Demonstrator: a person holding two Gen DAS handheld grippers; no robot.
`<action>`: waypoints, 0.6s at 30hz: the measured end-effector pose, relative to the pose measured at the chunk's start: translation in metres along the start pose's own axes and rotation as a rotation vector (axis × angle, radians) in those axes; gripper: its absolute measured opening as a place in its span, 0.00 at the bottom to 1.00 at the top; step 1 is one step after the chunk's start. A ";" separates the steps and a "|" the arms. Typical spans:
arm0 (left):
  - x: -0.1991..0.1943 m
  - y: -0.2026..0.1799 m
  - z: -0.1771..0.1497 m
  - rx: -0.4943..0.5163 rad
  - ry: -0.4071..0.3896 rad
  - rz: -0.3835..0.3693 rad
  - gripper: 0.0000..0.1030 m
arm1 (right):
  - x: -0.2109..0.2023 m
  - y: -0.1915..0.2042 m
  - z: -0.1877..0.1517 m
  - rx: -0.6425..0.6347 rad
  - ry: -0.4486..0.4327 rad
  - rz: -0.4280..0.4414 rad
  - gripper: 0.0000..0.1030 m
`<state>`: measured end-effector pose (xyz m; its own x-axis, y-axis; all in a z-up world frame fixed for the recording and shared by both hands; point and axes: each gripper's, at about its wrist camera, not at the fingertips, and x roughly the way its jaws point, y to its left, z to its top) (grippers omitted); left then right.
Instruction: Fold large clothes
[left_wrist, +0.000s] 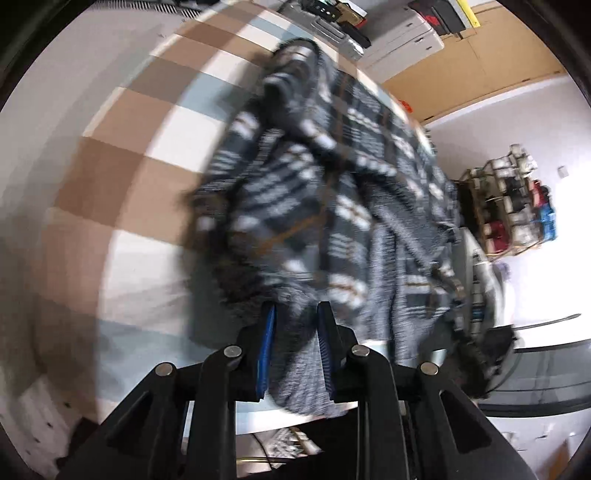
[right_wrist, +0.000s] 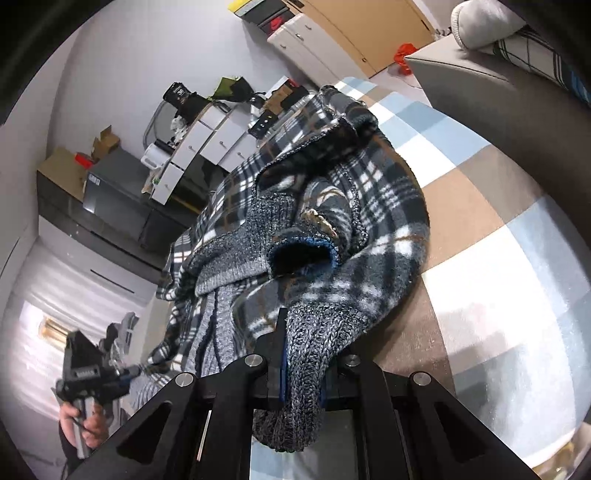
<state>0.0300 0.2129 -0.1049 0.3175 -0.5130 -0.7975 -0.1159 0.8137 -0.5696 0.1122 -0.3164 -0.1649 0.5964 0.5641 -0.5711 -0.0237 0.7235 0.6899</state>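
A large dark plaid fleece garment with grey knit parts lies bunched on a checked cover. In the blurred left wrist view my left gripper stands at the garment's near edge, blue pads apart. Grey knit cloth shows in the gap, and the pads do not visibly press it. The right wrist view shows the same garment, with a blue-lined cuff in its middle. My right gripper is shut on a thick grey knit fold at the near hem. A hand holds the left gripper at the garment's left edge.
The checked cover extends to the right of the garment. A grey upholstered piece stands at the far right. White drawer units and a dark cabinet line the wall. A loaded rack stands by the wall.
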 end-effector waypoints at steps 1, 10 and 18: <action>-0.003 0.001 -0.003 -0.006 0.003 0.002 0.16 | 0.000 0.000 -0.001 -0.002 0.003 -0.001 0.11; 0.008 0.041 -0.013 -0.056 0.029 0.130 0.38 | 0.000 -0.003 -0.005 0.002 0.021 0.009 0.12; 0.021 0.038 0.000 -0.117 0.020 -0.063 0.57 | -0.002 0.003 -0.007 -0.024 0.018 0.005 0.12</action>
<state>0.0324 0.2328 -0.1433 0.3087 -0.5682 -0.7628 -0.2062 0.7429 -0.6369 0.1052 -0.3121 -0.1650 0.5817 0.5743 -0.5760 -0.0454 0.7299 0.6820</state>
